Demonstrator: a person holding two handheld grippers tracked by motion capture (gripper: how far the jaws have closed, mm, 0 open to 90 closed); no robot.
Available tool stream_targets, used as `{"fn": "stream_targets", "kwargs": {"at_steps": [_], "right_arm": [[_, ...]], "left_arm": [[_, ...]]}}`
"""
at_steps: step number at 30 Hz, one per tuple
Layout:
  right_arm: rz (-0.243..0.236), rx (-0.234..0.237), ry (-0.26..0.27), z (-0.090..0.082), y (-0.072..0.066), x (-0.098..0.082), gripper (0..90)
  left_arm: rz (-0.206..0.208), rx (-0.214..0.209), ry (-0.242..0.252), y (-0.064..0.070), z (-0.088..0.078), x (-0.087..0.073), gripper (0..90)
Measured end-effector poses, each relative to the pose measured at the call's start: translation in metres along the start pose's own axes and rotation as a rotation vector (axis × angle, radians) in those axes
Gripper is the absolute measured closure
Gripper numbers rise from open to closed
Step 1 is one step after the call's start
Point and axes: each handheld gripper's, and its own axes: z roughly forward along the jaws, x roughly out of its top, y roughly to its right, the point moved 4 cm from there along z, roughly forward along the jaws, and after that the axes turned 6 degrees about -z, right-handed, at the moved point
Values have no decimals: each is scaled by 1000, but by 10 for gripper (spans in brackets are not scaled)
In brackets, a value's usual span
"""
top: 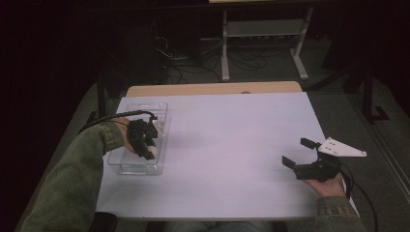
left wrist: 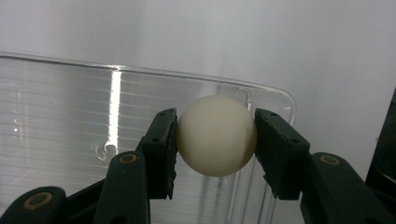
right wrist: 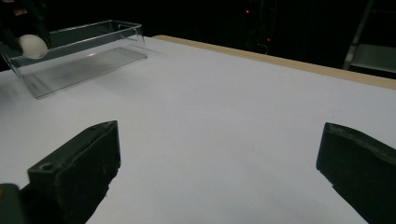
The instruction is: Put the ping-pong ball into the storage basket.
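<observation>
A white ball [left wrist: 216,135] sits between the two black jaws of my left gripper [left wrist: 215,140], which is shut on it. The ball hangs over a clear plastic bin [left wrist: 56,107]. From above, the left gripper [top: 146,151] points down into the near part of that bin [top: 126,166] at the table's left. My right gripper [top: 296,152] rests at the table's right side, held level, jaws wide open with nothing between them. In the right gripper view, the bin [right wrist: 93,56] and the ball [right wrist: 31,45] appear far off at the upper left, beyond the open jaws [right wrist: 219,154].
A white sheet [top: 227,150] covers the table, with a wooden edge [top: 212,89] at the back. Behind the table a white metal frame [top: 263,43] and cables [top: 193,63] stand on the dark floor.
</observation>
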Motion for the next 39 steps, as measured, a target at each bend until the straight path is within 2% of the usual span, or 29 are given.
{"fn": "stream_targets", "kwargs": {"at_steps": [21,32,39], "right_arm": [[-7,1,-12,1,-1,-1,0],[-7,0,-14,0,-1,-1,0],[-4,-5,-11,0,0,-2,0]], "left_arm": [[-11,-20,-5,-6,21,-5,512],[-32,-34,-2,-8,33,-6,512],[-15,-32,-21,-7,38,-4,511]]}}
